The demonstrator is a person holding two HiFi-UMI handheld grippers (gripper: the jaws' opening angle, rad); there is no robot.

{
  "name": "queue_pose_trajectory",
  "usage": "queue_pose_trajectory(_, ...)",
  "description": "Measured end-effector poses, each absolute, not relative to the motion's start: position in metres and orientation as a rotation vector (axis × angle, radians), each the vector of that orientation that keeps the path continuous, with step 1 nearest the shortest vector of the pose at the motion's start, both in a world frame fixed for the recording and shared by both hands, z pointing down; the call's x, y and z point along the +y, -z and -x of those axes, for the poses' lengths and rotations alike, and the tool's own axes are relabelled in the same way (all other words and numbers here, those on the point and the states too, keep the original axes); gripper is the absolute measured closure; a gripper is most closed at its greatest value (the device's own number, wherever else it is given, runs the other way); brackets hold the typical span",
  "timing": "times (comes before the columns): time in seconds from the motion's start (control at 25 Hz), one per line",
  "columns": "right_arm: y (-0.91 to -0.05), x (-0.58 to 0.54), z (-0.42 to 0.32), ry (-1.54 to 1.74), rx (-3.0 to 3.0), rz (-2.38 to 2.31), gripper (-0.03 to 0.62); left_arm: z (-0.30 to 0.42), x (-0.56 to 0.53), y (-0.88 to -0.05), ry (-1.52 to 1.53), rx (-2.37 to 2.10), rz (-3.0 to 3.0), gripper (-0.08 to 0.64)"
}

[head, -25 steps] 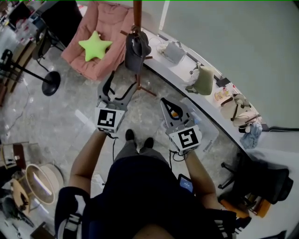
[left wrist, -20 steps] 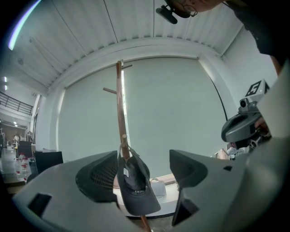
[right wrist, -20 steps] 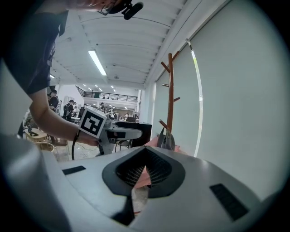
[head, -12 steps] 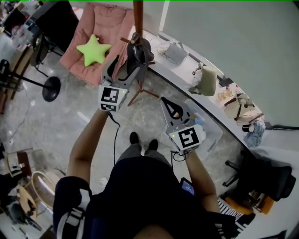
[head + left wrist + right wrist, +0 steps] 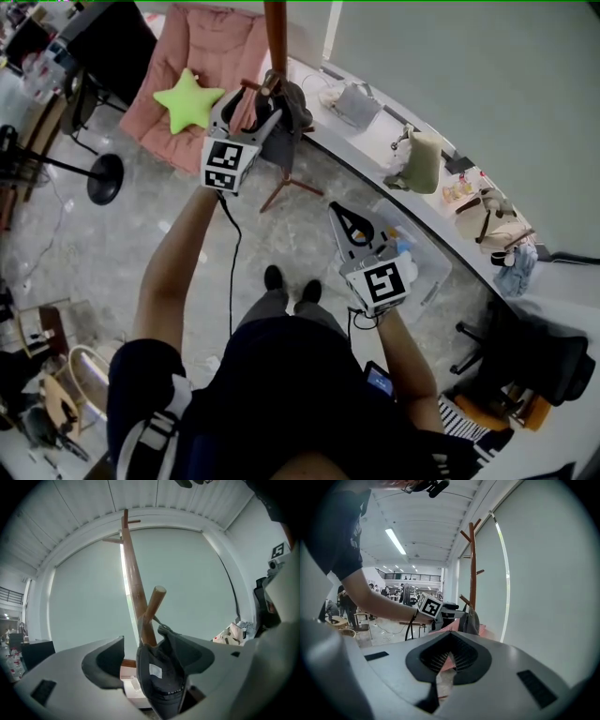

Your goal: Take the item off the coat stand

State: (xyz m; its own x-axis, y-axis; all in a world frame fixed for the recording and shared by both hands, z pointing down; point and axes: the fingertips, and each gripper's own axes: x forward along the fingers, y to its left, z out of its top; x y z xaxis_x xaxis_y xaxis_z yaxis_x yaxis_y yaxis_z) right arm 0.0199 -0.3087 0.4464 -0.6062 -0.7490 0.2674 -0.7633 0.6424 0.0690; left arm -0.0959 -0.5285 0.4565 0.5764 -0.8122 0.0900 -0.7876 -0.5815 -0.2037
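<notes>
Bright even light, fisheye-warped dark edges

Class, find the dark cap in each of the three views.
Head view: cap top centre, on the stand.
Left gripper view: cap bottom centre, between the fingers.
Right gripper view: cap small, mid-frame.
Shared landmark: the wooden stand.

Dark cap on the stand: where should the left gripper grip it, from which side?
I'd pinch the cap by its limp crown just below the peg, coming straight on, jaws either side: it hangs flat and narrow. Lift upward, as the peg slants up.
</notes>
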Motion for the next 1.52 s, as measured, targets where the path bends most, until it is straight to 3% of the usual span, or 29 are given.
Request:
queue_pose_trajectory(0.28, -0.452, -0.313, -0.023, -0.095, -2.600, -1.219, 0.572, 0.096, -0.546, -0.473, 0.328, 1.325, 2.673, 0.216)
queue_pose_trajectory(1.0, -0.460, -0.322, -0.023, -0.126, -2.606, -1.197, 0.572, 0.085, -0.565, -0.489, 0.427, 1.203, 2.666, 0.463)
queue_pose_trajectory(1.52, -0.457, -0.323, -0.020, -0.161, -2.611, -1.198, 0.572, 0.088, -0.559, -0.487, 0.446, 1.175, 2.636, 0.505)
